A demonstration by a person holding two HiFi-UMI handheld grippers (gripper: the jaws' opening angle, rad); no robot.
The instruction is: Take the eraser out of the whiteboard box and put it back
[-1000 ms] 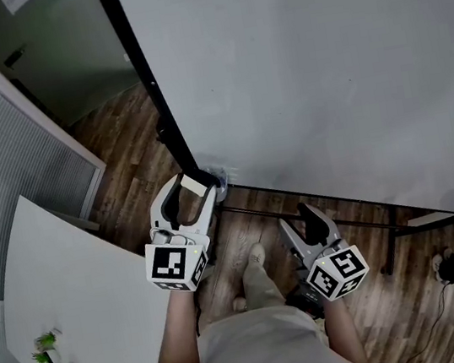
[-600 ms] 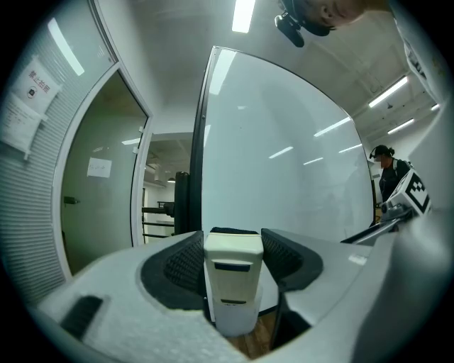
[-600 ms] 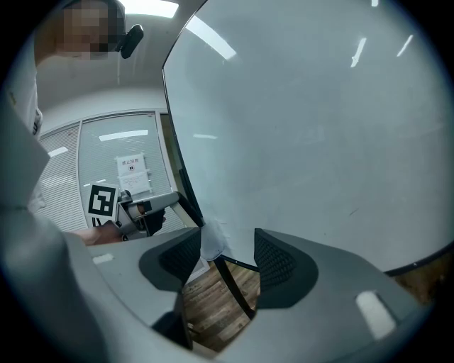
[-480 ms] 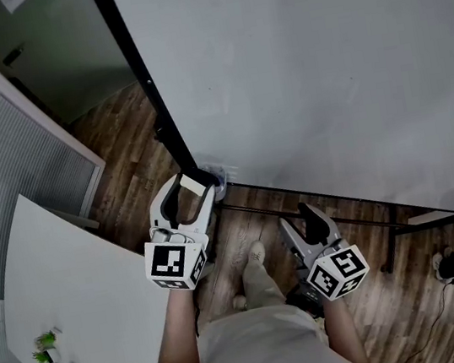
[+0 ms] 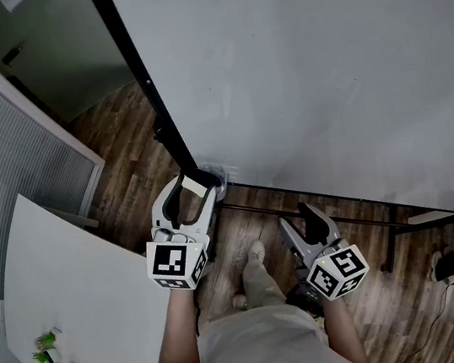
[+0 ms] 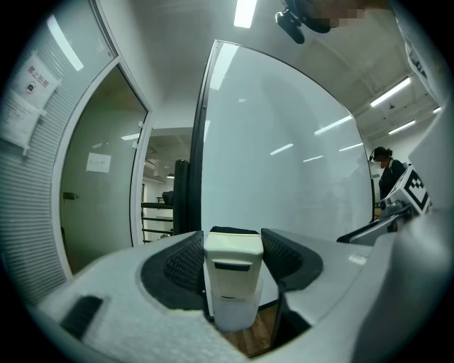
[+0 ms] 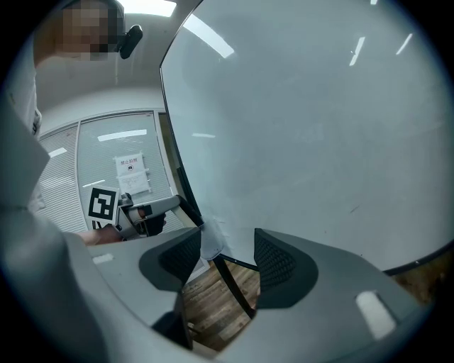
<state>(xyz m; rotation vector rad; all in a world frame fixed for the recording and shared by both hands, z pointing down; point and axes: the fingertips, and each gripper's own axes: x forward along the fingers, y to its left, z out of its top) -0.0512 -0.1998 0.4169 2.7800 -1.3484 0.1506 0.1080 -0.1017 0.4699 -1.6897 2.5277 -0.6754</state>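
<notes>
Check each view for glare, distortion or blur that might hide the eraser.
Head view: dim but sharp, eraser small. Left gripper view: heavy fisheye bends the whiteboard frame; ceiling-light streaks reflect on it; eraser crisp. Right gripper view: same curvature, light streaks on the whiteboard, no blur.

We read smooth cream plastic eraser (image 6: 233,261), frosted translucent plastic box (image 6: 237,313), glossy white whiteboard panel (image 5: 319,59), matt black ribbed rubber pads (image 6: 184,264), brown wood-grain plank floor (image 5: 123,146).

Cream rectangular plastic eraser (image 6: 233,264), dark felt edge uppermost, stands upright at lower centre, its lower end at the mouth of the translucent white plastic whiteboard box (image 6: 237,313).
</notes>
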